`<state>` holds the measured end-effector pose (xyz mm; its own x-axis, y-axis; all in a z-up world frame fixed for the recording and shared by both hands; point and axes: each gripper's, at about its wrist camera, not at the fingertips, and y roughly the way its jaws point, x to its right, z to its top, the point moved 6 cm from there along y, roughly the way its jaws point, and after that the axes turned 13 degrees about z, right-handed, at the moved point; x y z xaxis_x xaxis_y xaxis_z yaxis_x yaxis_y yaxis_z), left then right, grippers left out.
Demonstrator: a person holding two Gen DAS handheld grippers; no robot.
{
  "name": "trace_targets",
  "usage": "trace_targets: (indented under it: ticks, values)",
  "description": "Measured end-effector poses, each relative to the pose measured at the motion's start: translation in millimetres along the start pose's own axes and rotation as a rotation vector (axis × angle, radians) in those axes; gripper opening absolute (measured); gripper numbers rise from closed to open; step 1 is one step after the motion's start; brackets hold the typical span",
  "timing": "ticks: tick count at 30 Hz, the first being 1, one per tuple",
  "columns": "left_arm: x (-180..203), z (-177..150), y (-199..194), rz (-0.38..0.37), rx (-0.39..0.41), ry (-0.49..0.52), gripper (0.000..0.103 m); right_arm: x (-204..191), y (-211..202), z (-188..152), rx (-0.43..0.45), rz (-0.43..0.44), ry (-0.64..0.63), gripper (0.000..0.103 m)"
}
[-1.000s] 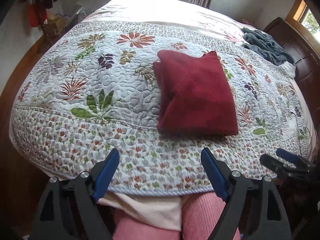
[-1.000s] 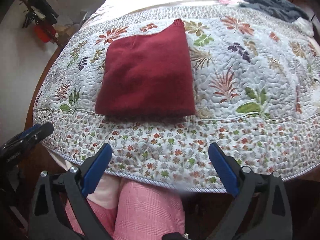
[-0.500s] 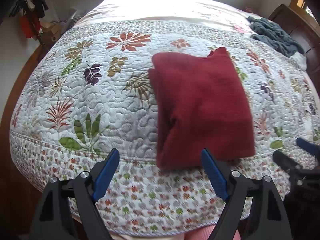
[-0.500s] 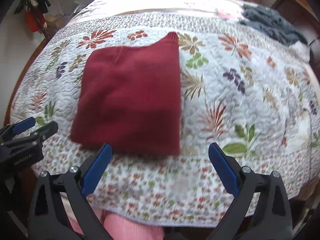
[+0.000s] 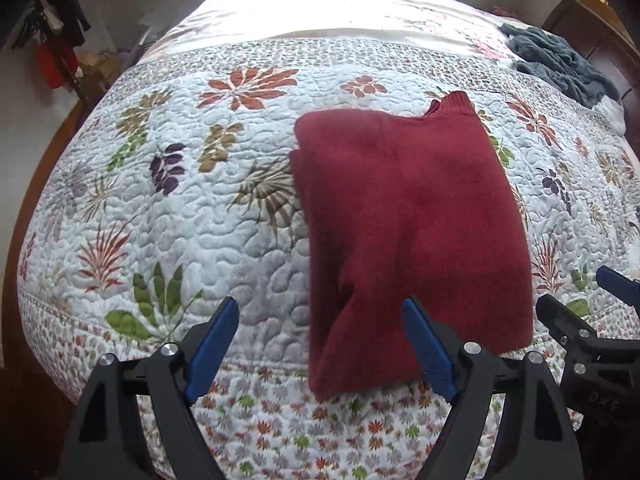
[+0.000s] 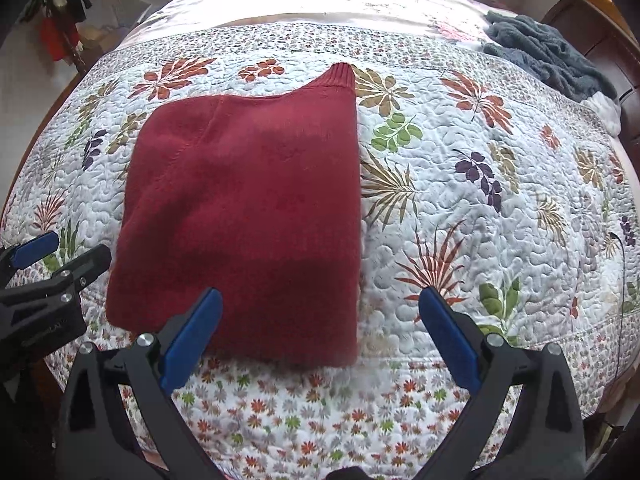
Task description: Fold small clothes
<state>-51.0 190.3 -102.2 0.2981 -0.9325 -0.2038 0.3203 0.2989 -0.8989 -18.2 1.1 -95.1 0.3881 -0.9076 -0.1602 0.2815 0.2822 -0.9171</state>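
Observation:
A dark red knit sweater (image 5: 408, 216) (image 6: 248, 208) lies folded into a rectangle on the floral quilt (image 5: 168, 208) (image 6: 480, 208), its ribbed collar at the far corner. My left gripper (image 5: 320, 312) is open, straddling the sweater's near left corner just above it. My right gripper (image 6: 320, 300) is open too, spanning the near right corner. Neither holds anything. The right gripper (image 5: 592, 312) shows at the right edge of the left wrist view, and the left gripper (image 6: 52, 264) at the left edge of the right wrist view.
A grey-blue heap of cloth (image 5: 560, 64) (image 6: 548, 52) lies at the far right of the bed by a dark wooden headboard (image 5: 592, 28). Clothes hang by the wall at far left (image 5: 56, 52). The quilt's near edge drops off just under the grippers.
Both grippers have moved forward over the bed edge toward the sweater's near corners, which now lie between the fingers. The person's pink trousers have dropped out of view. The sweater has not moved.

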Motion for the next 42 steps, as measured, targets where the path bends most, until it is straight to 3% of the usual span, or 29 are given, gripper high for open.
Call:
trace_targets:
  ticks: [15,42]
  values:
    - [-2.0,1.6,12.6,0.063,-0.009,0.019,0.084,7.1,14.9,11.4,-0.002,0.022,0.037,0.098]
    - [-3.7,1.4,18.1,0.058,-0.014,0.023,0.084,20.4,24.8,9.3,-0.014,0.036,0.092,0.098]
